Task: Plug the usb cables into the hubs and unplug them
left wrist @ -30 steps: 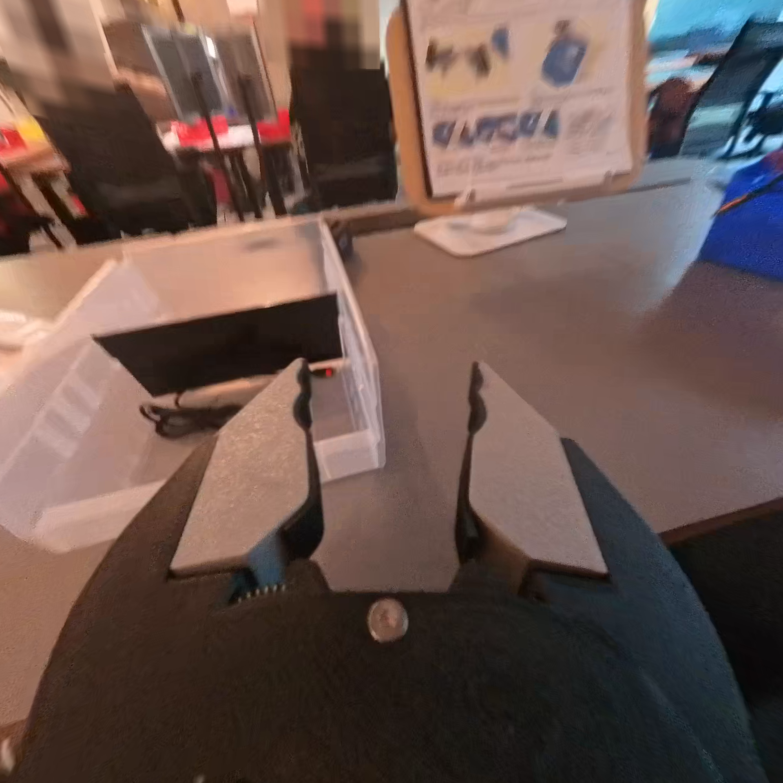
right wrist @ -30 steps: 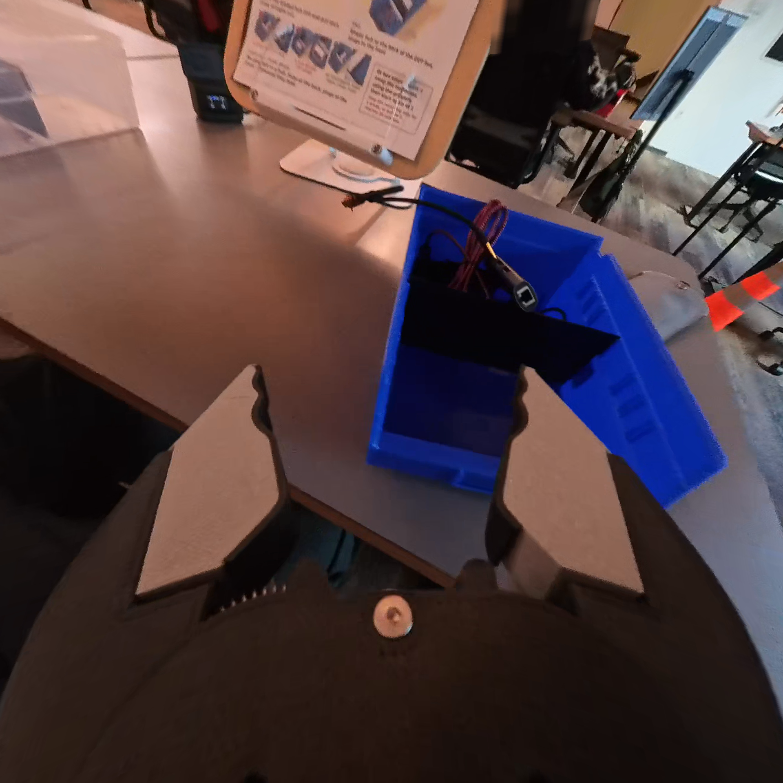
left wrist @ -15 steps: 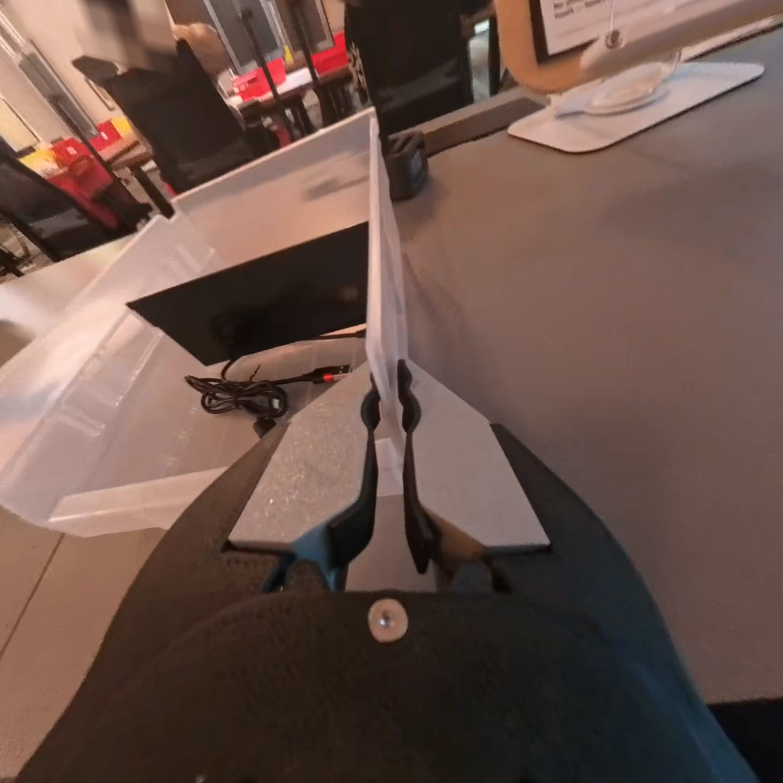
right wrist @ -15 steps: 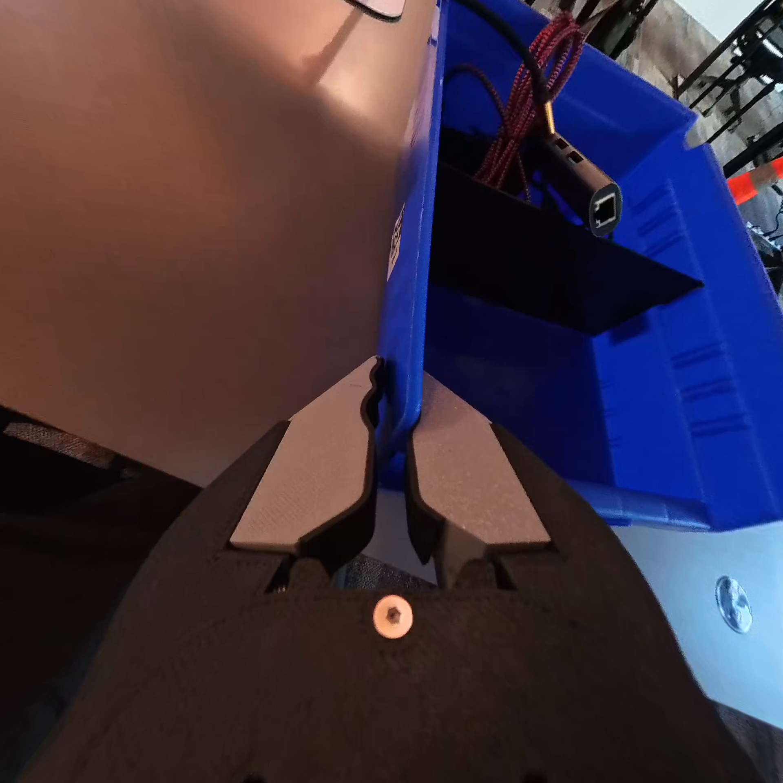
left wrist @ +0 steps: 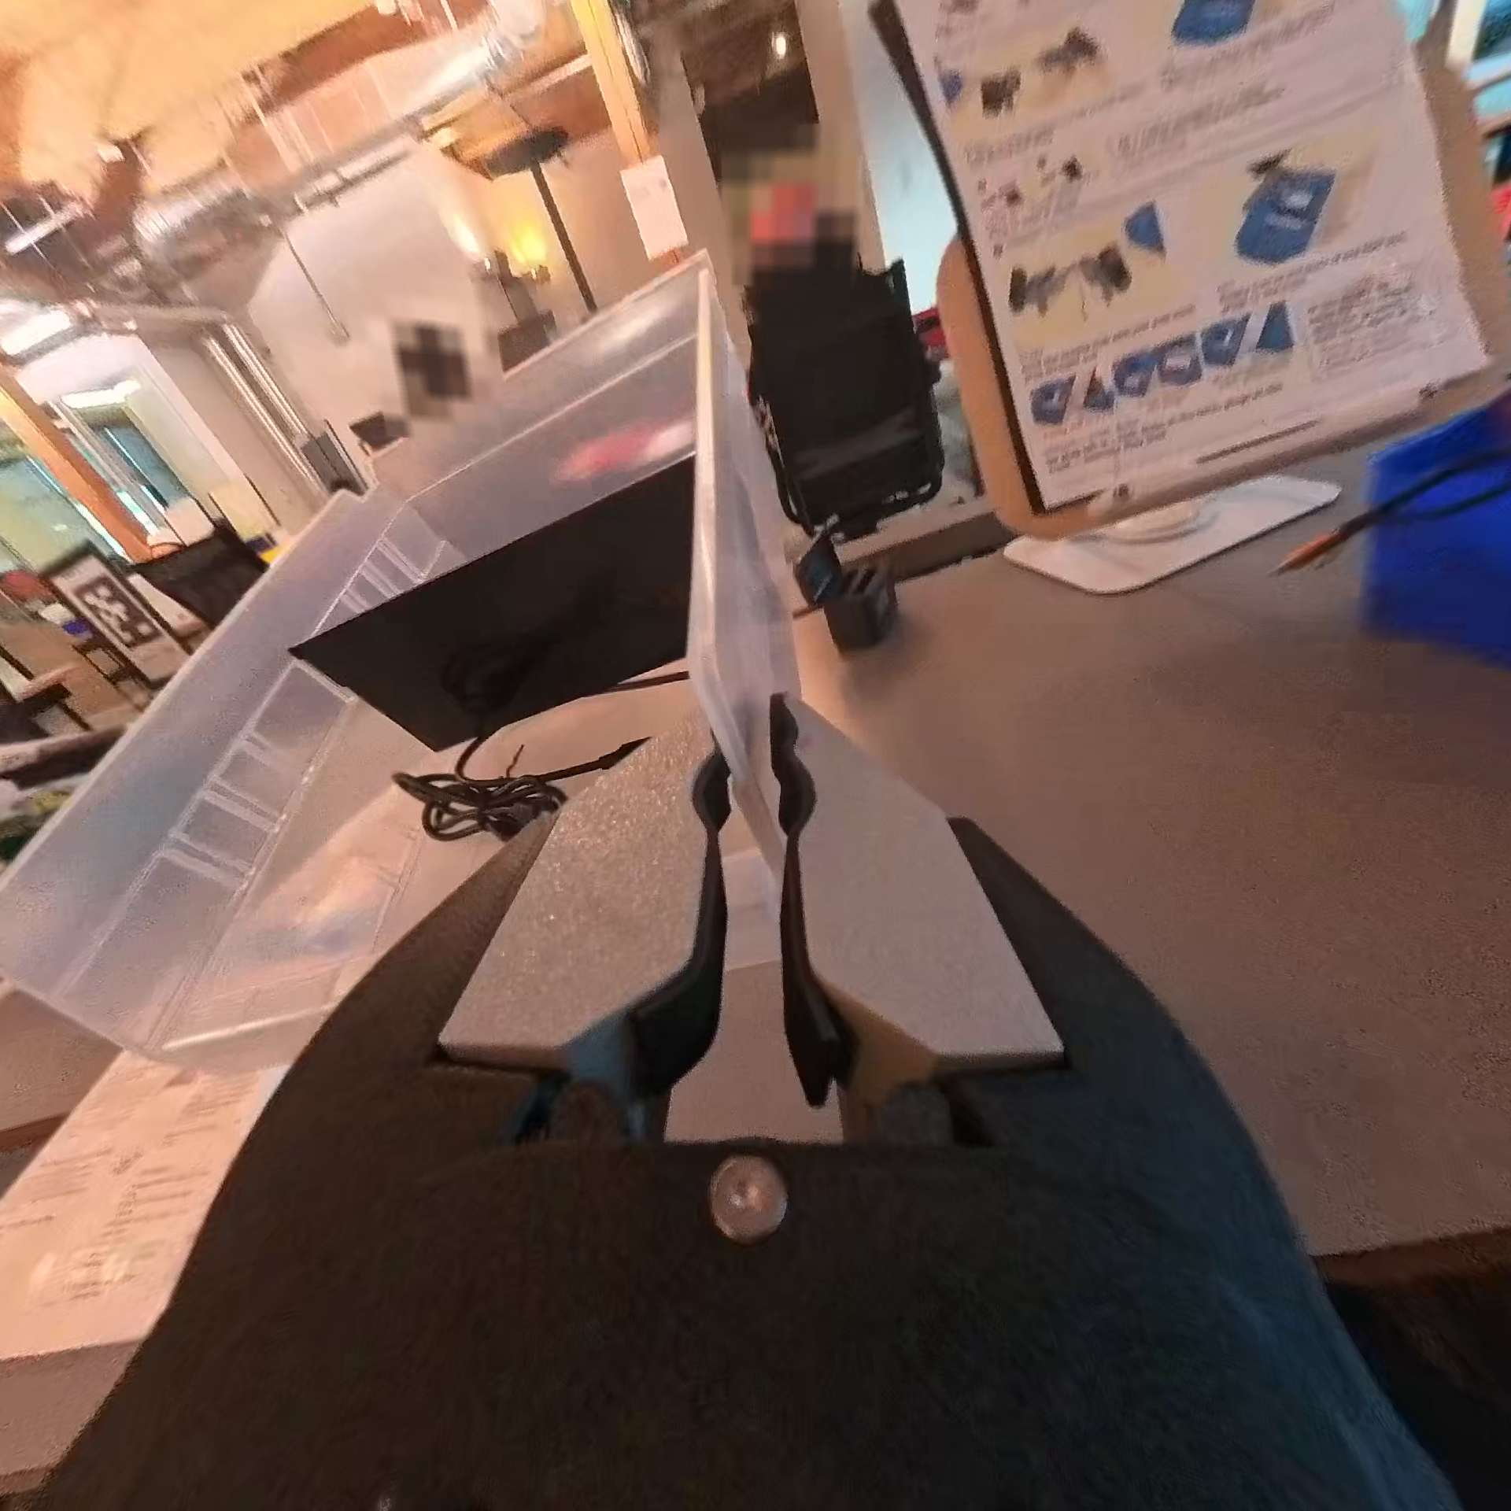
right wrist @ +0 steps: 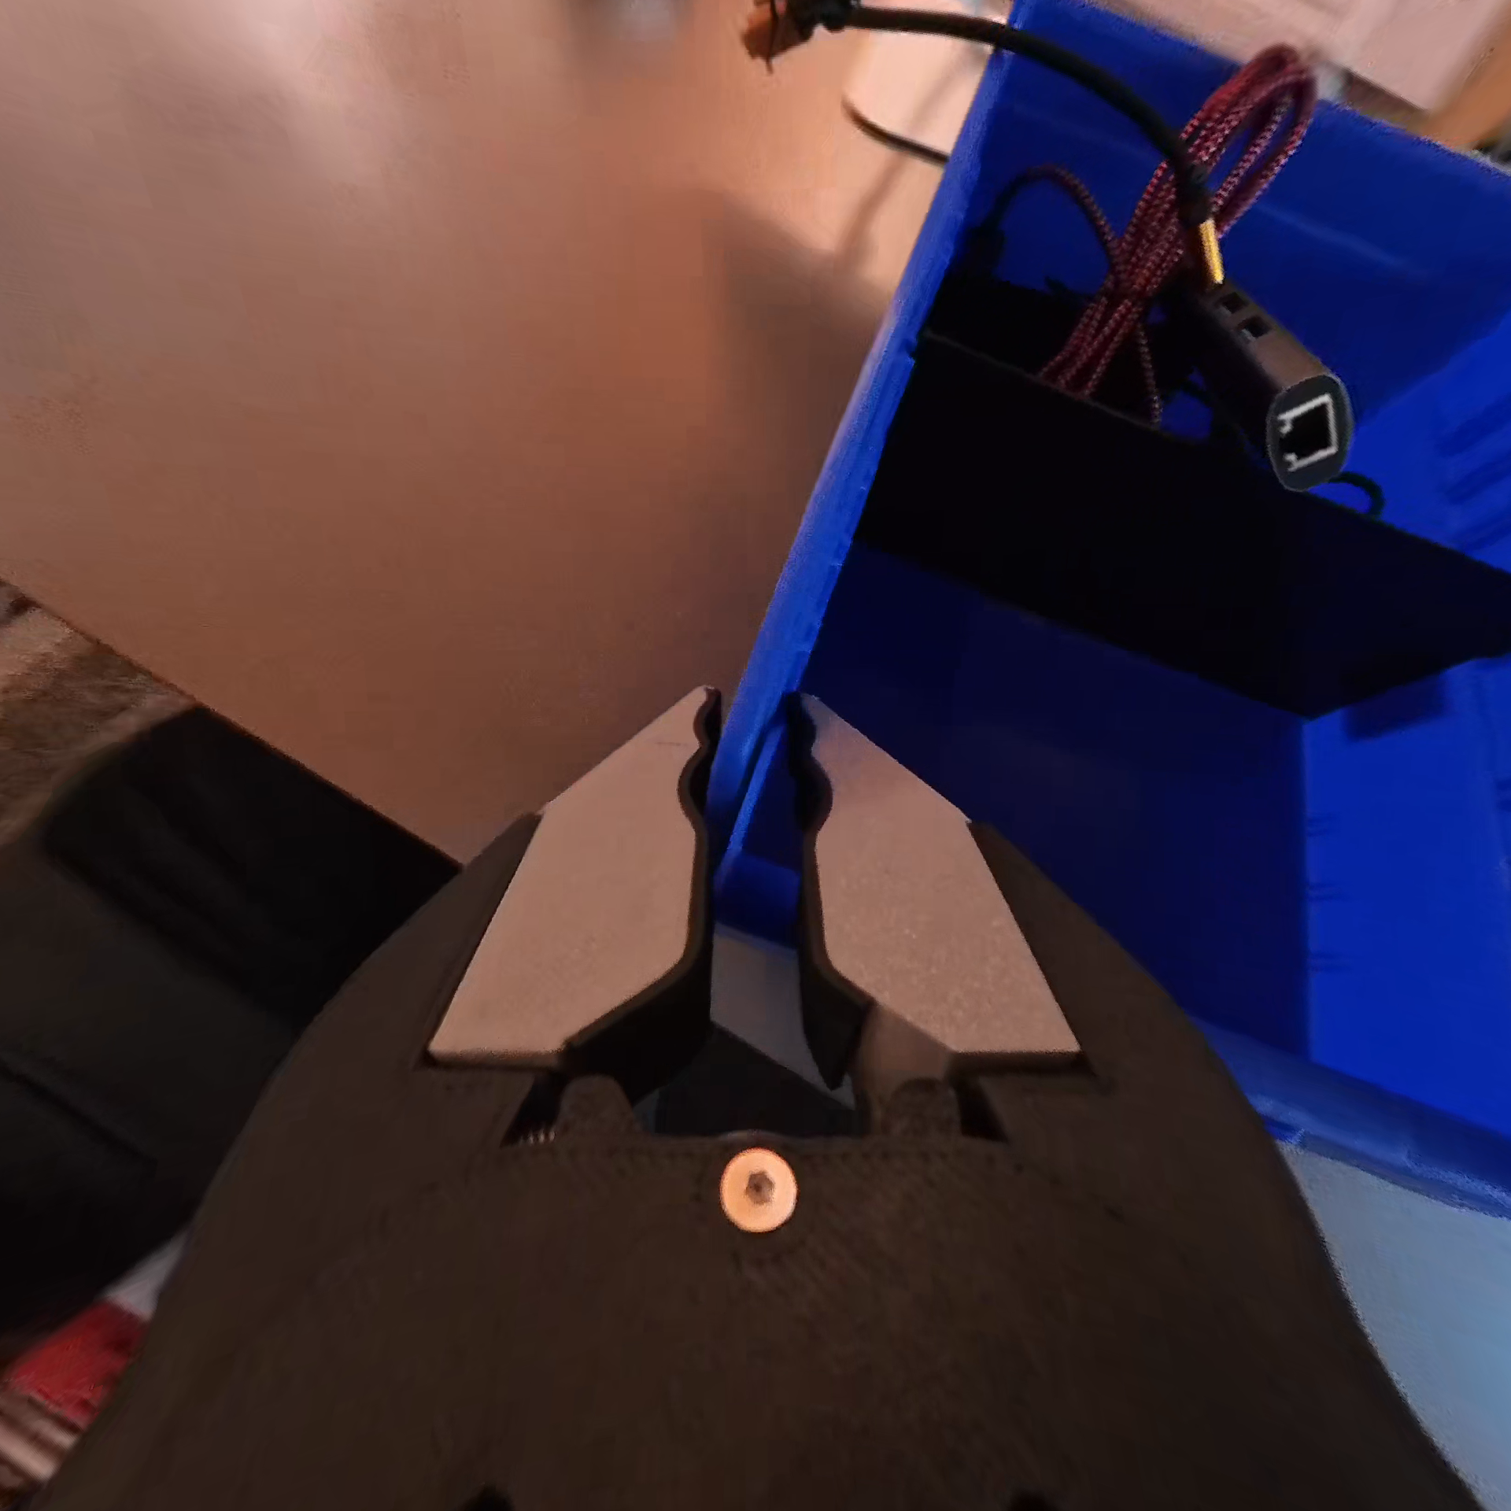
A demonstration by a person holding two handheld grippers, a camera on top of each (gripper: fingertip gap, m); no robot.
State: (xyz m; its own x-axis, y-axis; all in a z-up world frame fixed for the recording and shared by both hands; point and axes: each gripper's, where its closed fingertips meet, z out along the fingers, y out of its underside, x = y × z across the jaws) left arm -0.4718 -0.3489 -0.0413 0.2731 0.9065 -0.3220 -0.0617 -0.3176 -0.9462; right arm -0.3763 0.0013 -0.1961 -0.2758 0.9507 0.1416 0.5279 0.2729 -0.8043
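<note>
Far left in the left wrist view: a clear plastic bin (left wrist: 204, 785), tilted, its near corner raised off the grey worktop (left wrist: 1145, 818). Inside the bin, a black divider (left wrist: 523, 605) across the width, and in front of it a coiled black usb cable (left wrist: 478, 805) on the bin floor. Left tool (left wrist: 748, 764) clamped on the right side wall of the clear bin, wall pinched between the two grey fingers (left wrist: 613, 899). Just beyond the bin, a small black block (left wrist: 858, 609) on the worktop. Further right, an instruction sheet on a stand (left wrist: 1185, 245) with a white base, and at the far right edge a corner of a blue bin (left wrist: 1447, 556) with a cable tip sticking out toward the stand.

In the right wrist view: bare worktop (right wrist: 368, 368) on the left. Right tool (right wrist: 752, 711) clamped on the left side wall of the blue bin (right wrist: 834, 572), one finger outside and one inside. Inside the blue bin, a black divider (right wrist: 1104, 572); behind it a red braided usb cable (right wrist: 1145, 270) bundled, and a dark hub (right wrist: 1300, 425) resting over the divider edge with its square port facing the camera. Black lead (right wrist: 1022, 57) of the hub running out over the bin rim to the worktop
</note>
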